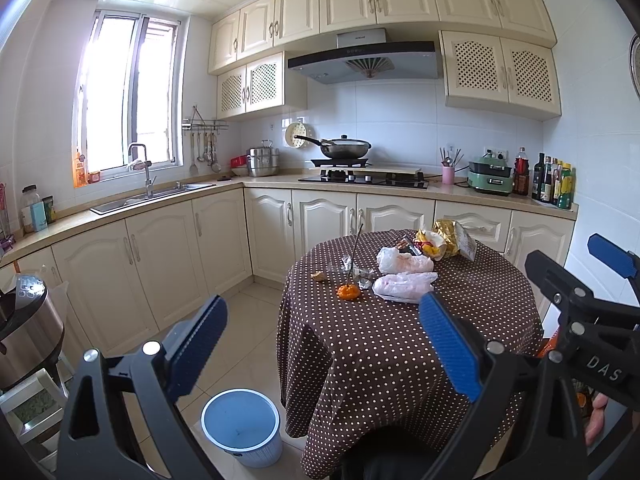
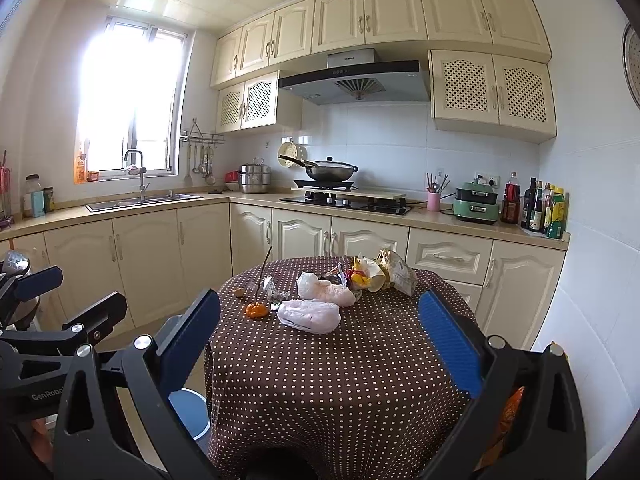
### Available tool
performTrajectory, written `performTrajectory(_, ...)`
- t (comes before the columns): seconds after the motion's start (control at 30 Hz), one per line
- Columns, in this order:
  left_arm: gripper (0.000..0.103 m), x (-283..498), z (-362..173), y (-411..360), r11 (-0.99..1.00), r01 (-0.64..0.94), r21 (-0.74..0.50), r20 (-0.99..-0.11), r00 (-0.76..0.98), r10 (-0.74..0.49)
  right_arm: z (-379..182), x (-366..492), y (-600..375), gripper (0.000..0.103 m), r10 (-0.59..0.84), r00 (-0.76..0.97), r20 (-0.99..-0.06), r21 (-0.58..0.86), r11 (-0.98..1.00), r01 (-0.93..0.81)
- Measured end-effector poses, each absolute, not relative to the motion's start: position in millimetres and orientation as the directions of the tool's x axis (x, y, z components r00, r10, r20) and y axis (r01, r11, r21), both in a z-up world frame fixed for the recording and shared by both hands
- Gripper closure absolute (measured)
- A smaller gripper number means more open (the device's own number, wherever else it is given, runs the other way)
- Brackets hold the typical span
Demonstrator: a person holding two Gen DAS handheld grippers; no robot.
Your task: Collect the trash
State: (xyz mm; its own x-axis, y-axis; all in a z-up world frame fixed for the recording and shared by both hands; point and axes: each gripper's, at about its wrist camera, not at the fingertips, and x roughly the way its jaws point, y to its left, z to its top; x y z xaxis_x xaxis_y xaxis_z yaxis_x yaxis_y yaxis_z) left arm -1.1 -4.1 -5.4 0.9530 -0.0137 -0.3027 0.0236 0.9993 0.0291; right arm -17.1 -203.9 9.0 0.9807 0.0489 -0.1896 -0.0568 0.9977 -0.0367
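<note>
The trash — two crumpled white plastic bags (image 1: 404, 286), snack wrappers (image 1: 444, 242), foil scraps (image 1: 366, 278) and an orange peel (image 1: 347, 292) with a thin stick rising beside it — lies clustered on the far half of the round polka-dot tabletop (image 1: 400, 360), well ahead of both sets of jaws. The left gripper (image 1: 332, 348) and right gripper (image 2: 328, 344) hang short of the pile, jaws wide apart and empty. A blue-lined bin (image 1: 240, 426) stands on the floor just left of the tabletop.

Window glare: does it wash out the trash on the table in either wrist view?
Right wrist view: window blown out white, but plastic bags on the table stay readable. Left wrist view: window milder, bags clear; fisheye bends the cabinets in both.
</note>
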Motion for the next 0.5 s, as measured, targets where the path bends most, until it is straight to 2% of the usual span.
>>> performTrajectory(0.5, 0.008, -0.4, -4.6, 0.6, 0.999, 0.015, 0.029, -0.306, 0.952, -0.006, 12.2, -18.0, -201.6, 0.007, 0.052, 0.980, -0.191, -0.041, 0.997, -0.061)
